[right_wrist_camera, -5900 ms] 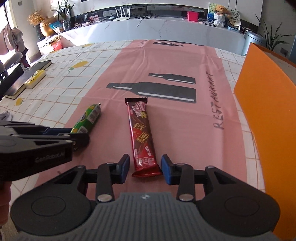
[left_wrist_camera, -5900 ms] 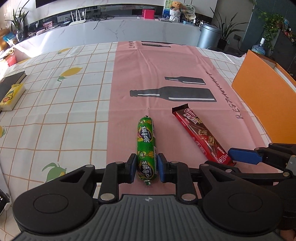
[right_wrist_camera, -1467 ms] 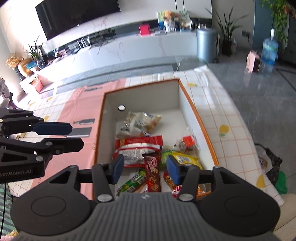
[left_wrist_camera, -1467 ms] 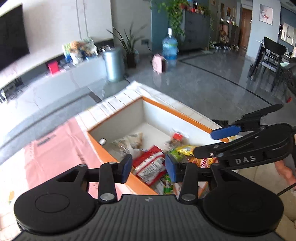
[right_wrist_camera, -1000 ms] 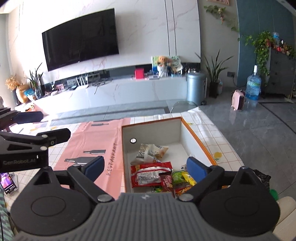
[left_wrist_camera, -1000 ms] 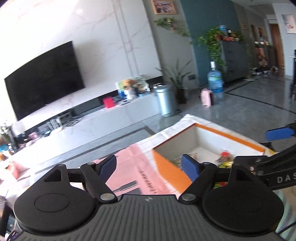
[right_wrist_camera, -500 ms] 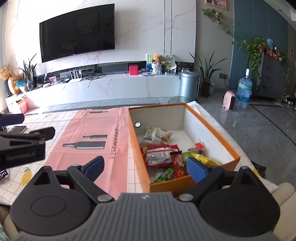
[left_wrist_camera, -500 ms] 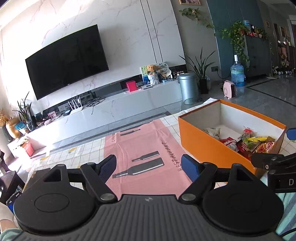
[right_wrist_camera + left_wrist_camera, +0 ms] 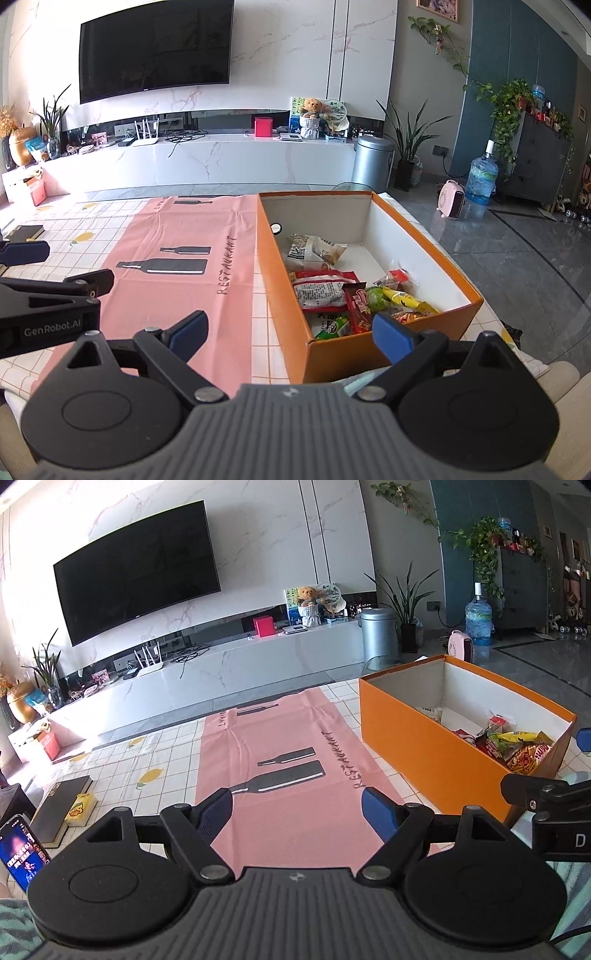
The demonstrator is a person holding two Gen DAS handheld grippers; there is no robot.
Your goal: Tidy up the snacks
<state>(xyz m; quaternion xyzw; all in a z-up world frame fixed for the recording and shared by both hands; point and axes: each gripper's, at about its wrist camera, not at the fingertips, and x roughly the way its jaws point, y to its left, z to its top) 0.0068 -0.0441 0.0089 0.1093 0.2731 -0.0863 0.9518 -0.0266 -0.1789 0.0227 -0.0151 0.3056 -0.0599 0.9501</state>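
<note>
An orange box with a white inside stands on the table's right side and holds several snack packets, among them a red bar and a green packet. It also shows in the left wrist view. My left gripper is open and empty, held above the pink cloth. My right gripper is open and empty, near the box's front corner.
A checked tablecloth covers the table. A dark book and a yellow pack lie at the left edge, a phone beside them. A TV wall and low cabinet stand beyond the table.
Both grippers let go of their snacks over the box, opened wide and drew back and up from the box. The green sausage and red bar left the pink cloth.
</note>
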